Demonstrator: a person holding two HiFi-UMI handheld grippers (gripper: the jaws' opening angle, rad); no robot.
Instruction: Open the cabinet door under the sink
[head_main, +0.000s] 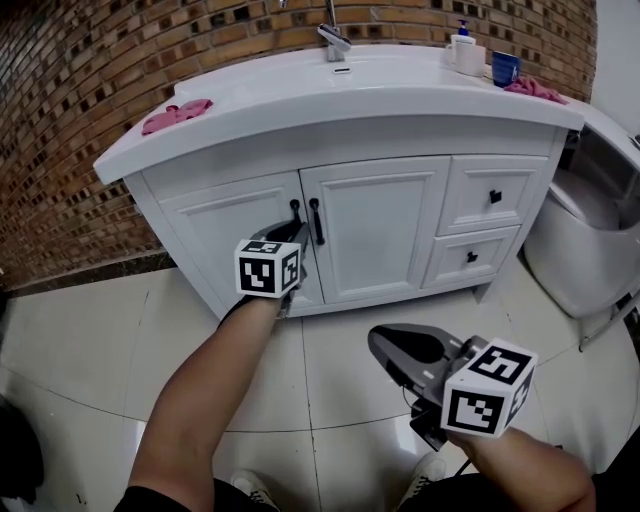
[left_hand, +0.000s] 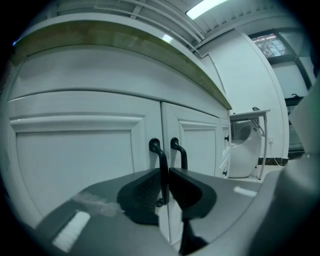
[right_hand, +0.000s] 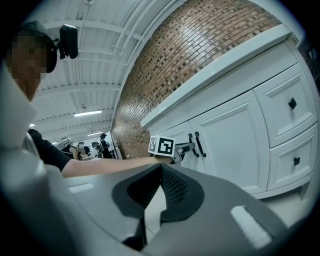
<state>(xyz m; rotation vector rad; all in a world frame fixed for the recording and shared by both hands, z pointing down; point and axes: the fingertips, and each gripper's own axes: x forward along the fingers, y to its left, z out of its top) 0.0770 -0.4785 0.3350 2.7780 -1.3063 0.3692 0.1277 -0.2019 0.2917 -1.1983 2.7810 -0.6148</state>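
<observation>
Left hand-held gripper (left_hand: 165, 176): jaws nearly together, clamped on the black bar handle (left_hand: 163, 161) of the left cabinet door (left_hand: 75, 165), one pad pressing either side of its lower half
Handle: long axis vertical, at the door's inner edge, just beside the twin handle (left_hand: 181, 154) on the right door (left_hand: 200, 150)
Left door: shut, flush in the white vanity under the sink (head_main: 380, 72), facing the person
Right hand-held gripper (right_hand: 160, 170): jaws together, nothing between them, well apart from the cabinet, above the tiled floor (head_main: 100, 330)

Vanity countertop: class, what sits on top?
A pink cloth at left, a faucet, a soap bottle, a blue cup and a second pink cloth at right. The basin's bottom is hidden.
</observation>
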